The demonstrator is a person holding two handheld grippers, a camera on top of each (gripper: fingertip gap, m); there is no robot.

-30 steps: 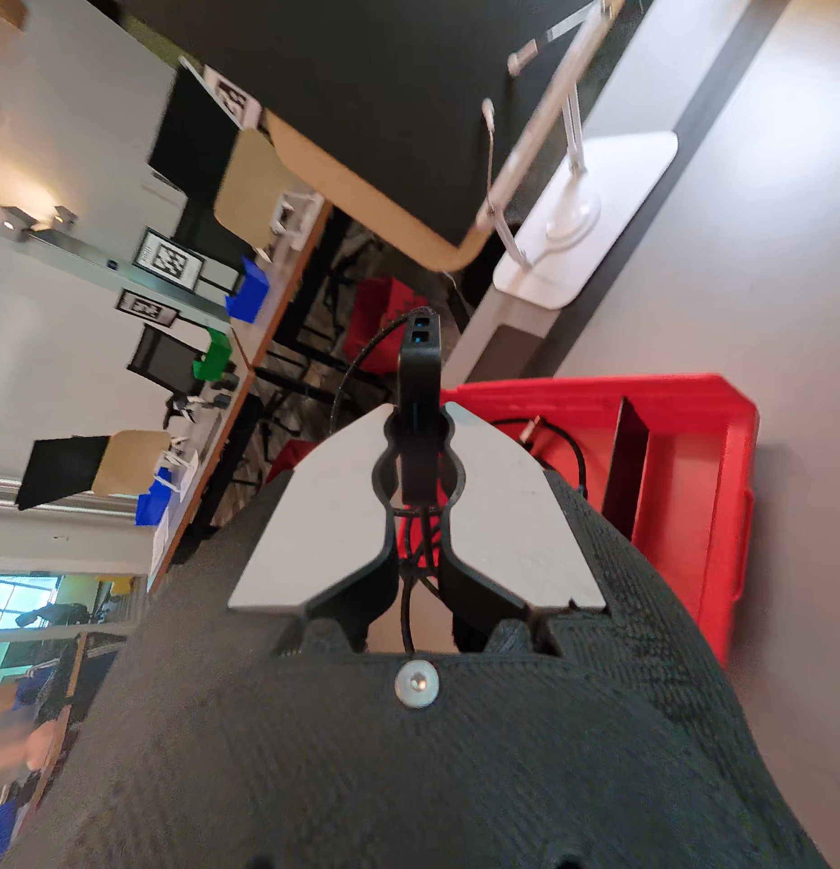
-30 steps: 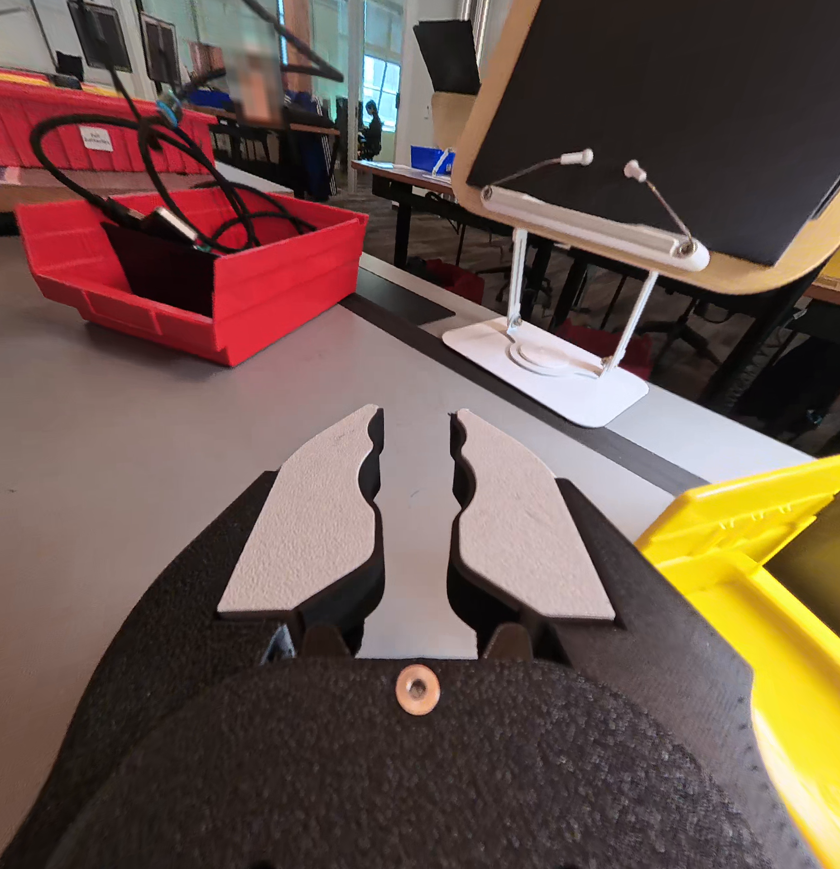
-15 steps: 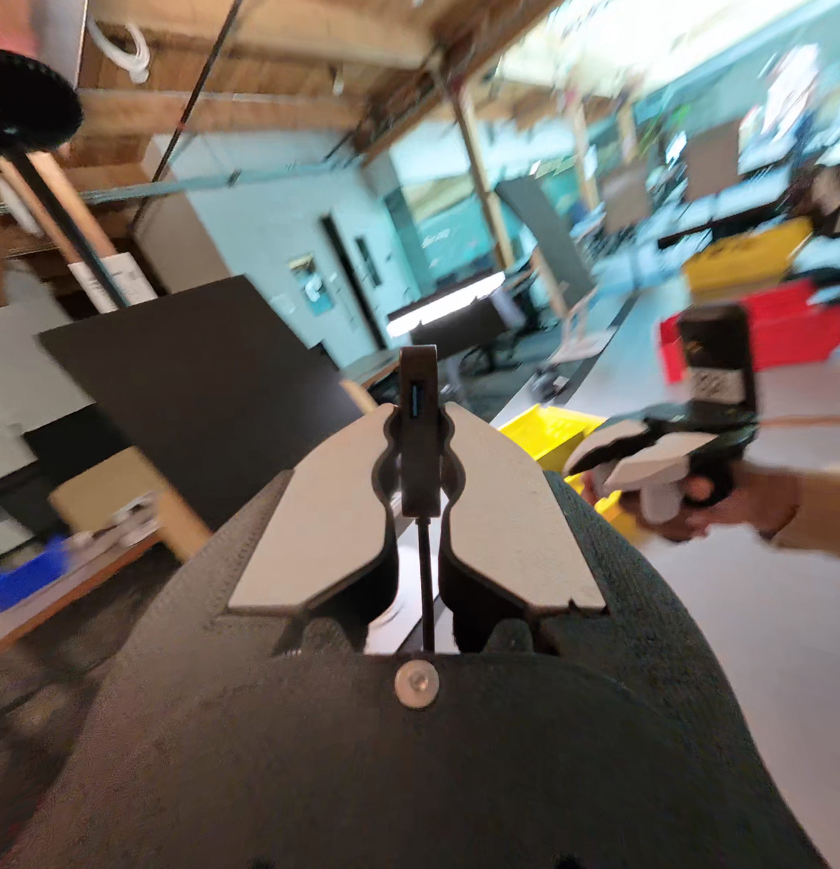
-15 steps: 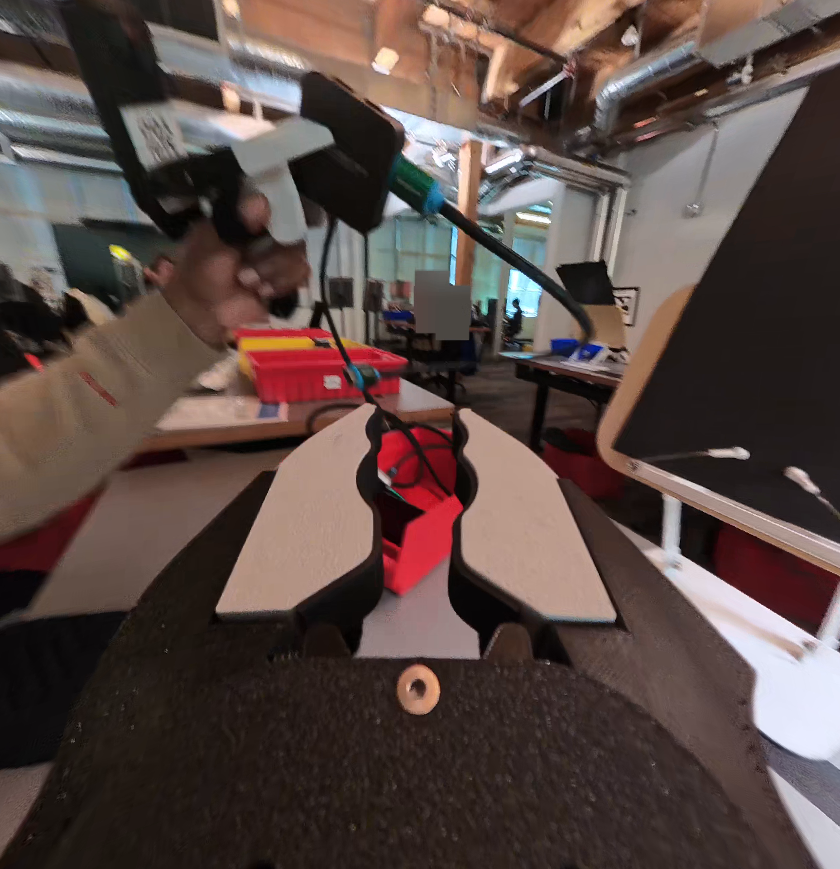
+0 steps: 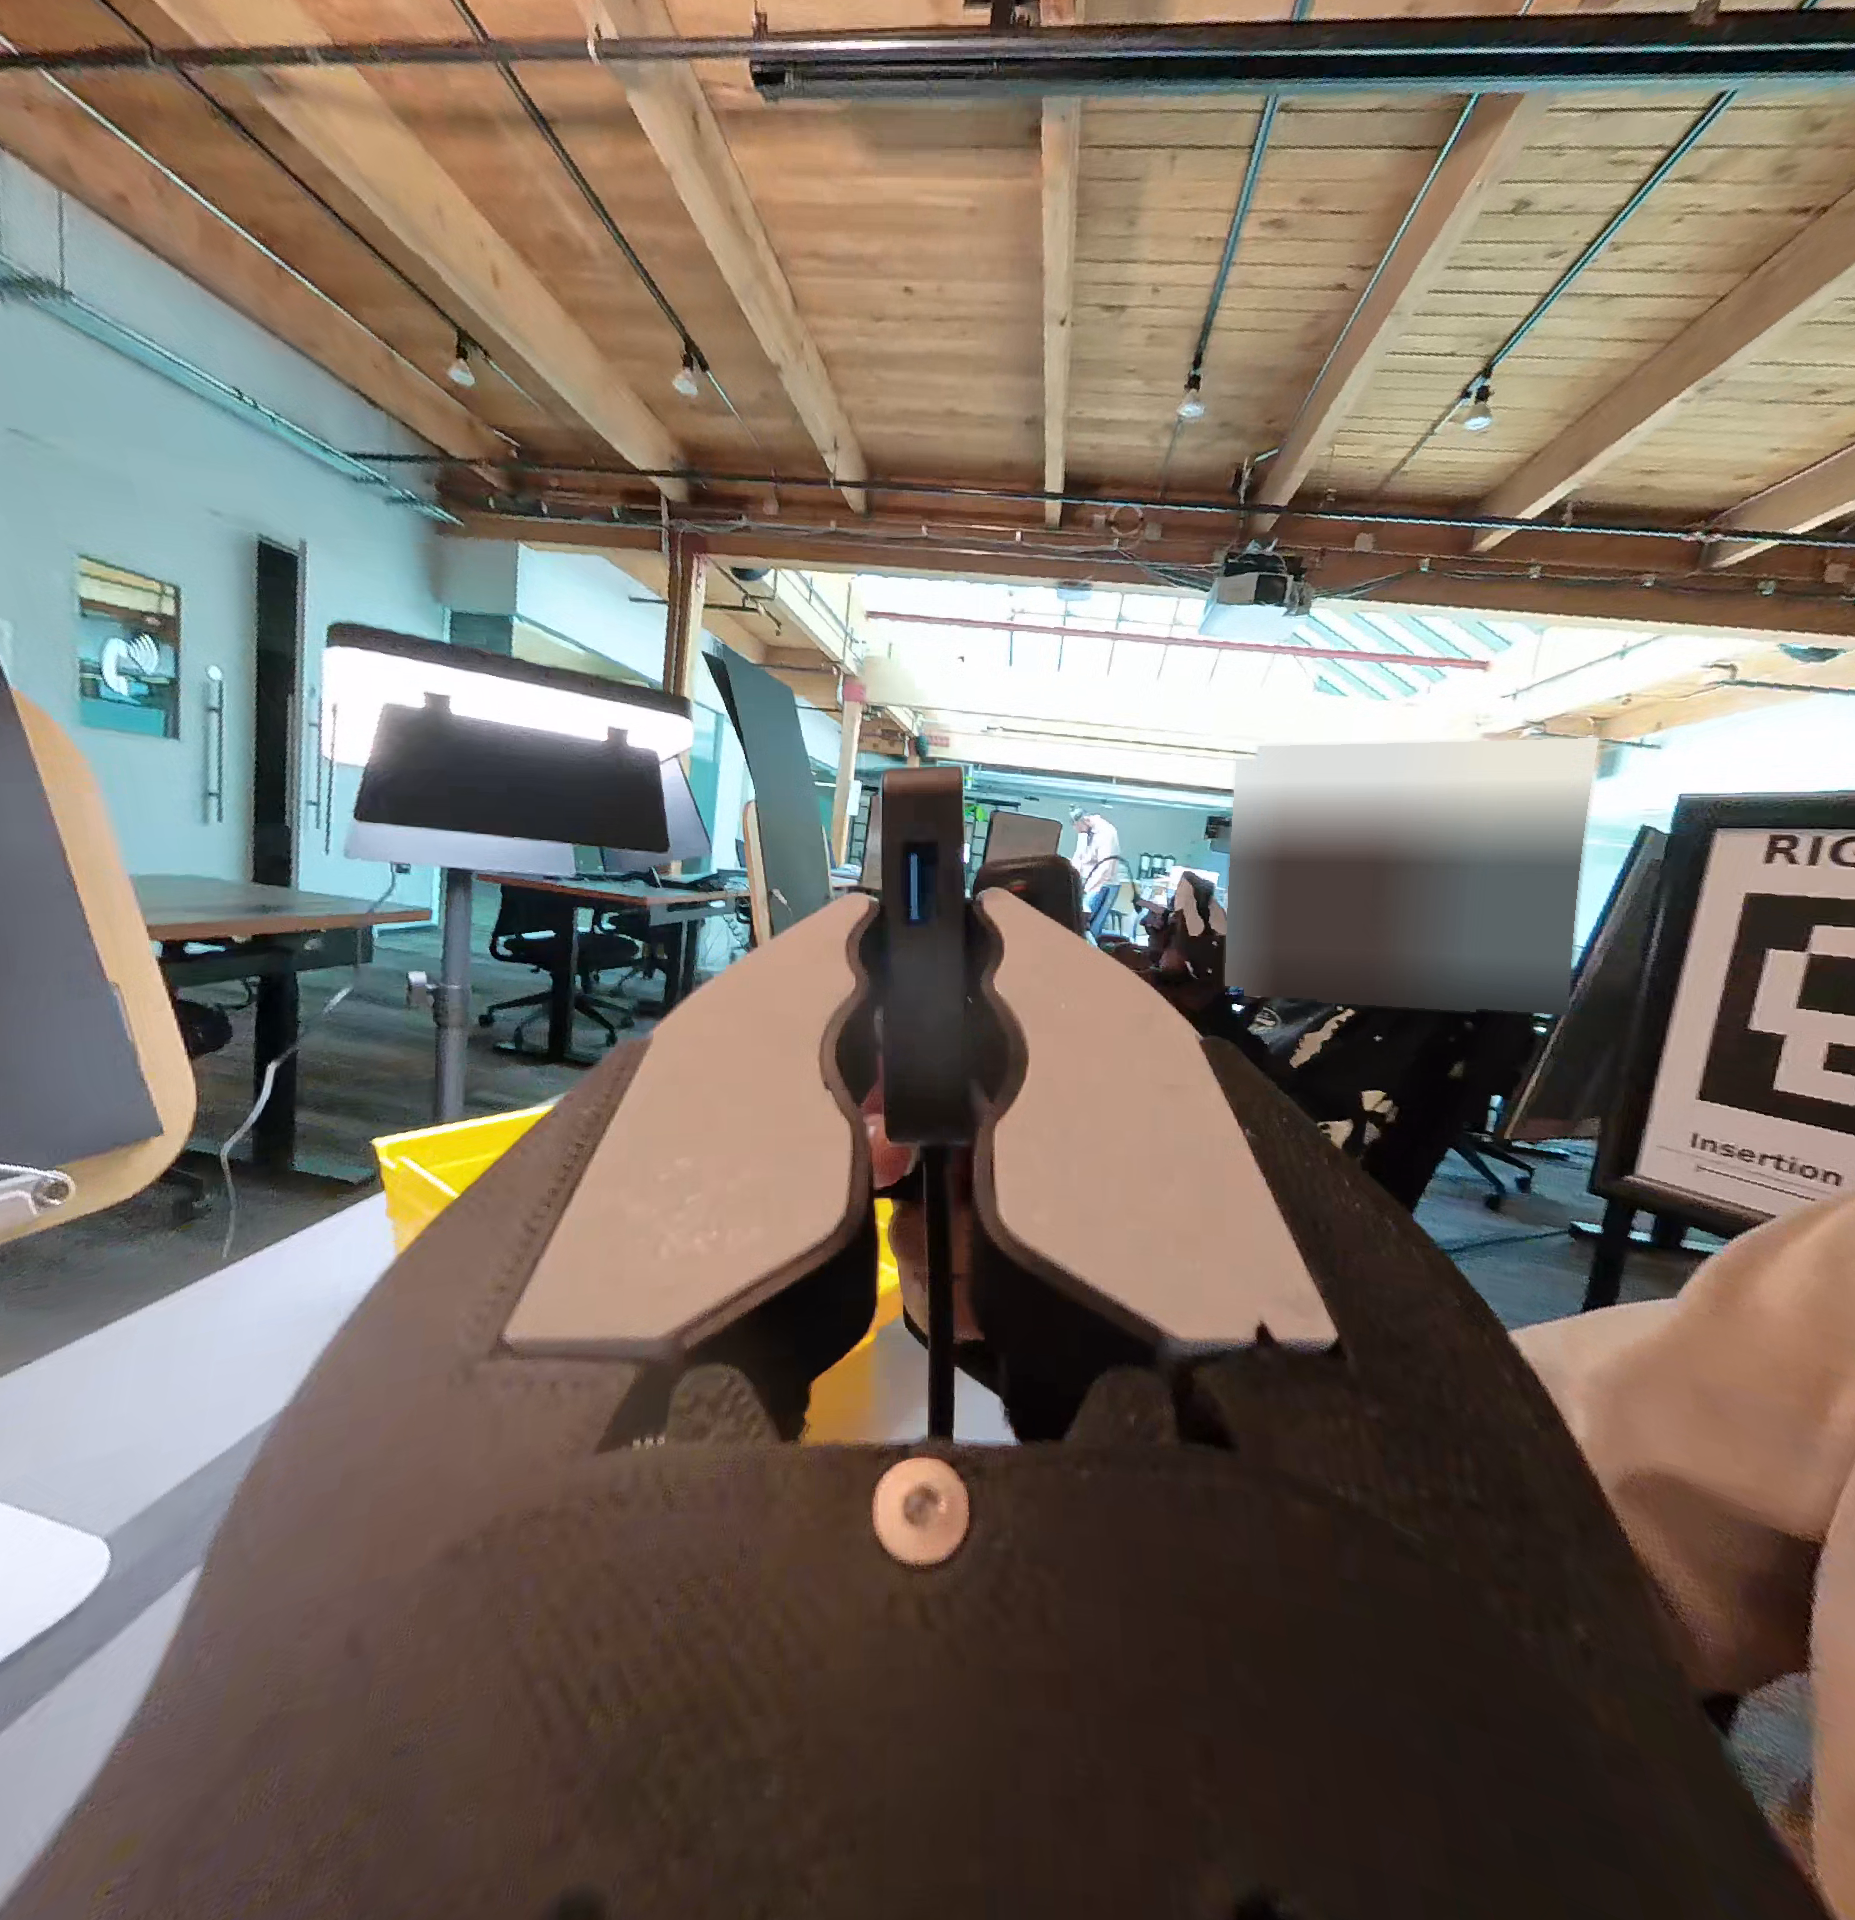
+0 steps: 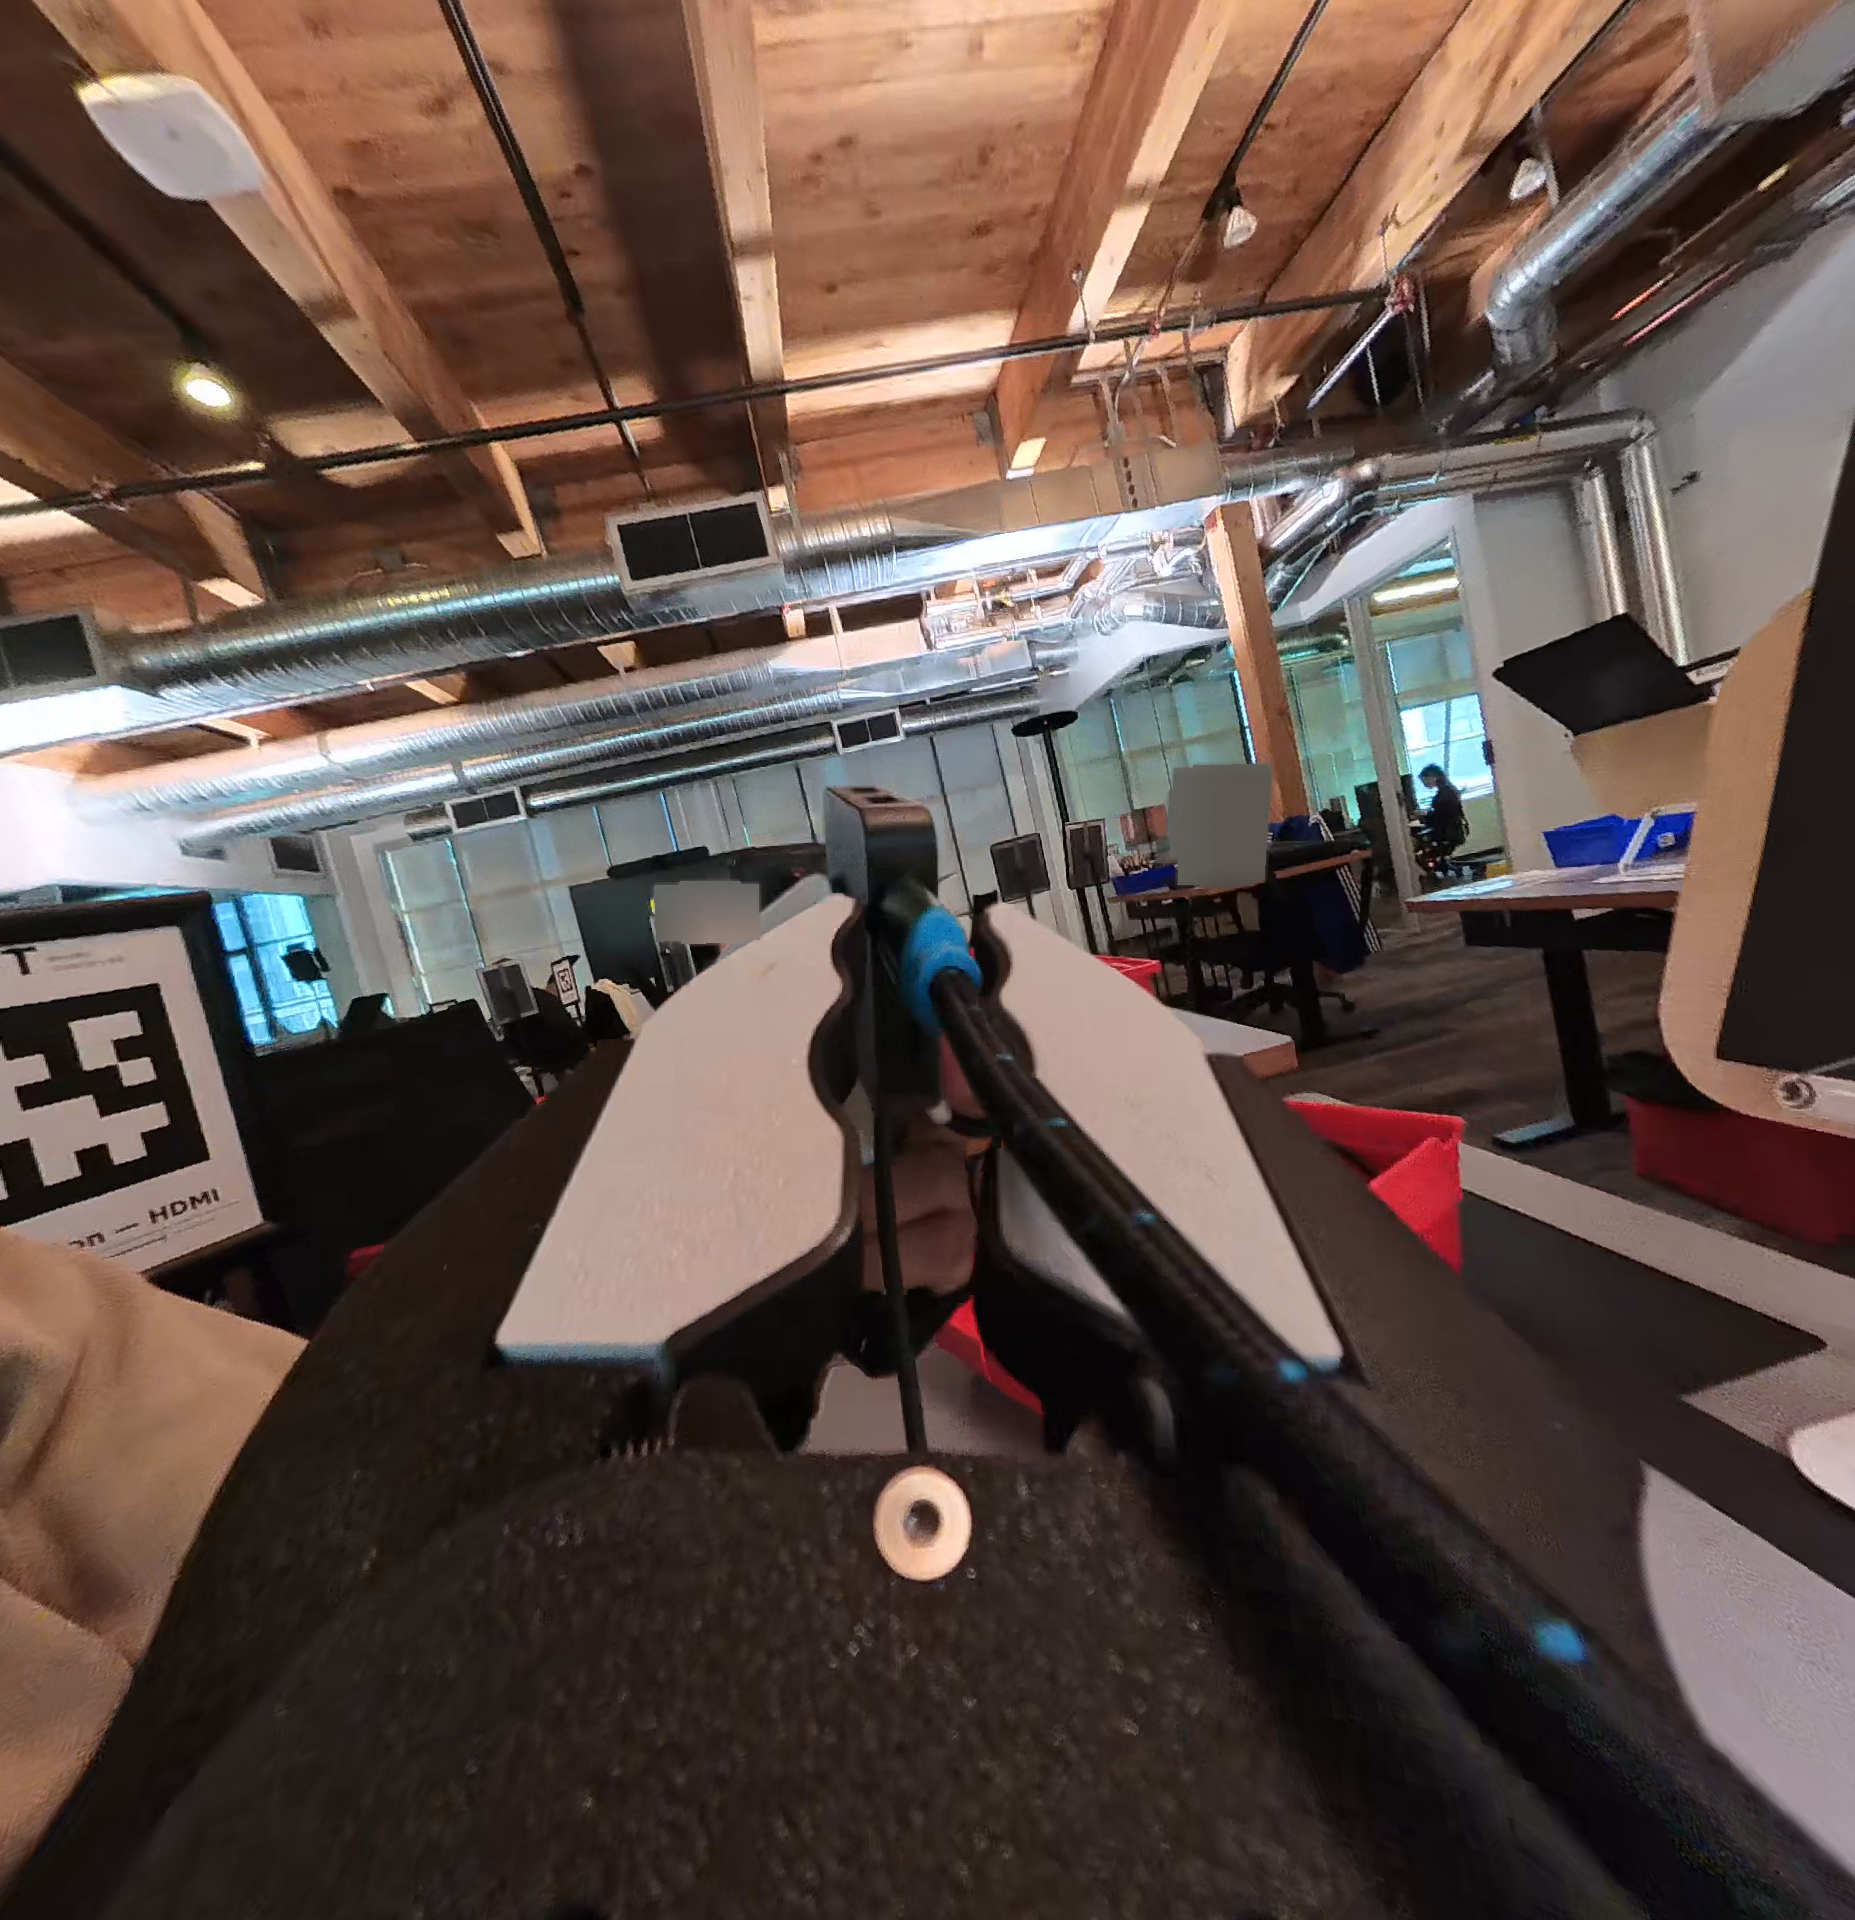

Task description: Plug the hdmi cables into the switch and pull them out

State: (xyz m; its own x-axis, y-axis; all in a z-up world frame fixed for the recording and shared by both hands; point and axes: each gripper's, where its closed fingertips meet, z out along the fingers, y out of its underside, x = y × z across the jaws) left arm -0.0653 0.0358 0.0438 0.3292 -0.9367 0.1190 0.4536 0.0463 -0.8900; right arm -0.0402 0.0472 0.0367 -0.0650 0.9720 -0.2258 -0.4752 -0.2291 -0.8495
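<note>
My left gripper (image 5: 923, 914) is shut on the black switch (image 5: 921, 831) and holds it upright and edge-on in the air, a blue port facing me. The switch's thin black lead (image 5: 938, 1299) hangs down between the fingers. In the right wrist view the switch (image 6: 881, 831) stands just past my right gripper (image 6: 918, 904). An HDMI cable (image 6: 1110, 1195) with a blue collar (image 6: 938, 961) is plugged into it and runs back over the right finger. The right jaws stand narrow around the plug end and look shut on it. A hand shows behind both gaps.
A yellow bin (image 5: 435, 1164) sits on the grey table (image 5: 123, 1403) below the left gripper. A red bin (image 6: 1390, 1164) lies to the right in the right wrist view. Marker boards (image 5: 1816, 1018) (image 6: 92, 1060) stand behind. A beige sleeve (image 5: 1681, 1455) is close on one side.
The left gripper lifted the switch from over the red bin and turned level. The right gripper rose from the table to the plugged cable, and its jaws narrowed around the plug.
</note>
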